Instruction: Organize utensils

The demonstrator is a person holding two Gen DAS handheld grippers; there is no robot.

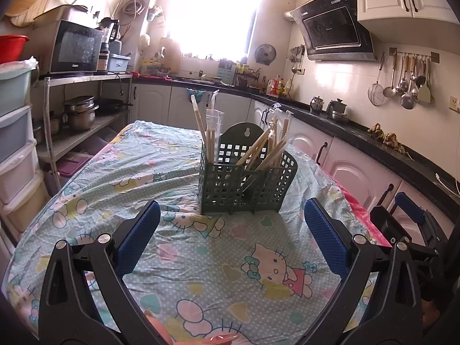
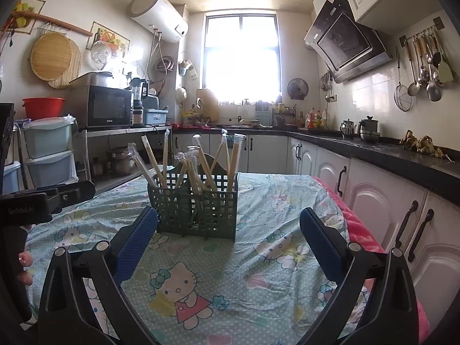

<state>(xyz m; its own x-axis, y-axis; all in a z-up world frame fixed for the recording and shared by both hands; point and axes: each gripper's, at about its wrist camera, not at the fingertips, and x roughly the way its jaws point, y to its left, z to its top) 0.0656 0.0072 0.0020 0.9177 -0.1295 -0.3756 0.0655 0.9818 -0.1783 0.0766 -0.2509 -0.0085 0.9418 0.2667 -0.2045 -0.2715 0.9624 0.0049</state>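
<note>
The utensil holder (image 1: 244,184) looks like matt dark-green plastic, moulded as an open grid. The chopsticks (image 1: 260,146) in it look like pale wood inside clear, shiny plastic sleeves. The tablecloth (image 1: 201,258) is soft printed cloth, wrinkled and matt. The left gripper (image 1: 230,244) and right gripper (image 2: 228,244) have smooth black plastic arms with finely textured blue pads (image 1: 325,241)

Lower ends of the wrapped chopsticks (image 1: 260,149) (image 2: 189,169): masked behind the lattice of the green holder (image 1: 244,189) (image 2: 195,212); count per compartment could not be told. Window (image 1: 218,8) (image 2: 241,57): blown out by glare, sill items unreadable. Left gripper (image 1: 230,215) and right gripper (image 2: 228,218): bodies cut off at the bottom edge. Microwave (image 1: 75,47) brand lettering: too small. Bottles (image 2: 314,118) on the counter: labels illegible.
</note>
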